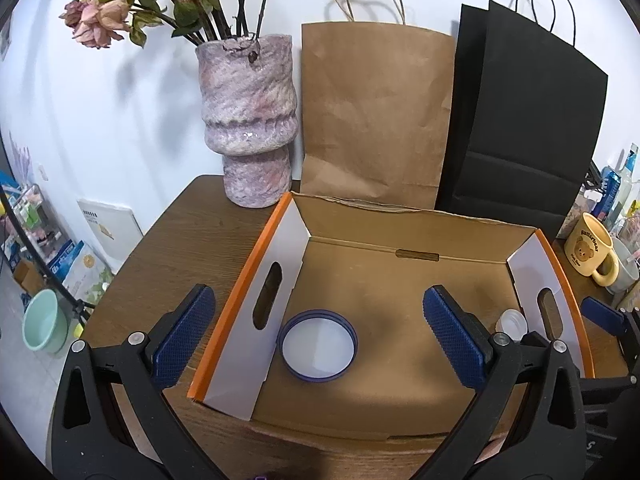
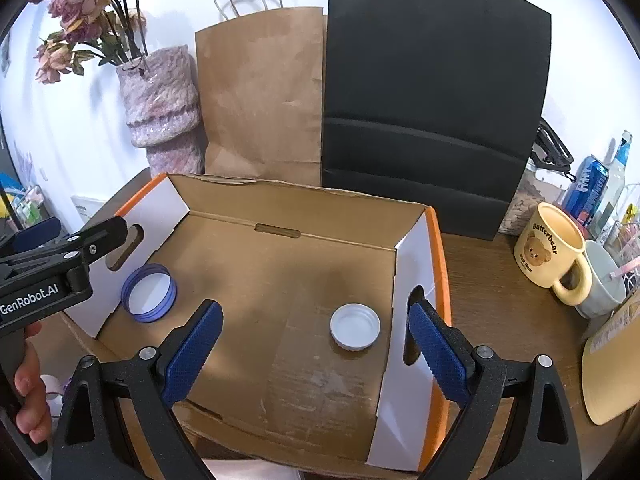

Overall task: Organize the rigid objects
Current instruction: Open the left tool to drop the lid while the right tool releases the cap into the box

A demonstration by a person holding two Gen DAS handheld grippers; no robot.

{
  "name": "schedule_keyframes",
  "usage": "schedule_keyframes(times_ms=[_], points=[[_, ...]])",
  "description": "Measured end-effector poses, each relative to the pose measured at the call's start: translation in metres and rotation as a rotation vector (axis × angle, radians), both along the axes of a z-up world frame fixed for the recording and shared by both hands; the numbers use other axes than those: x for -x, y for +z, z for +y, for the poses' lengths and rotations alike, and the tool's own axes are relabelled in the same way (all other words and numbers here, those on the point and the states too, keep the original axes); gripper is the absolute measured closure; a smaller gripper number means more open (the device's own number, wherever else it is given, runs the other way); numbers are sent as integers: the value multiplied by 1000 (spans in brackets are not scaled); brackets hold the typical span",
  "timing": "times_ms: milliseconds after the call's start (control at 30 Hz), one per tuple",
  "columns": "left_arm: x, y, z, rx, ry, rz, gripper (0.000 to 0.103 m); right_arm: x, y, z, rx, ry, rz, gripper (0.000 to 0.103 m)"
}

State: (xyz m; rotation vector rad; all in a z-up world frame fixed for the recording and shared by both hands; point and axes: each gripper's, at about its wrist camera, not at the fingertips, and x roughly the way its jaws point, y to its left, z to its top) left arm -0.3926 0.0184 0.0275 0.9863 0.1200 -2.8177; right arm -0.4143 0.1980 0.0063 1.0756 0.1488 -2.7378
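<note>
Right wrist view: round white cap, hollow side up, lies in cardboard box; both grippers' fingers spread, empty.

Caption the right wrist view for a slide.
Open hand-held gripper above a cardboard box holding a white cap and blue lid.

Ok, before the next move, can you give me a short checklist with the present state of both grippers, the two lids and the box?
1. Left gripper open, nothing held: ok.
2. Right gripper open, nothing held: ok.
3. Blue lid lying flat in the cardboard box, rim up, by its left wall: ok.
4. White lid flat in the box near its right wall: ok.
5. More objects left to sort: cannot tell.
</note>
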Motion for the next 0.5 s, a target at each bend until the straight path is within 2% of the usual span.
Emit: schedule_keyframes(times_ms=[500], points=[[-39,9,-1,-7,-11,48,0,-38,9,7,-2,-1,41,5]])
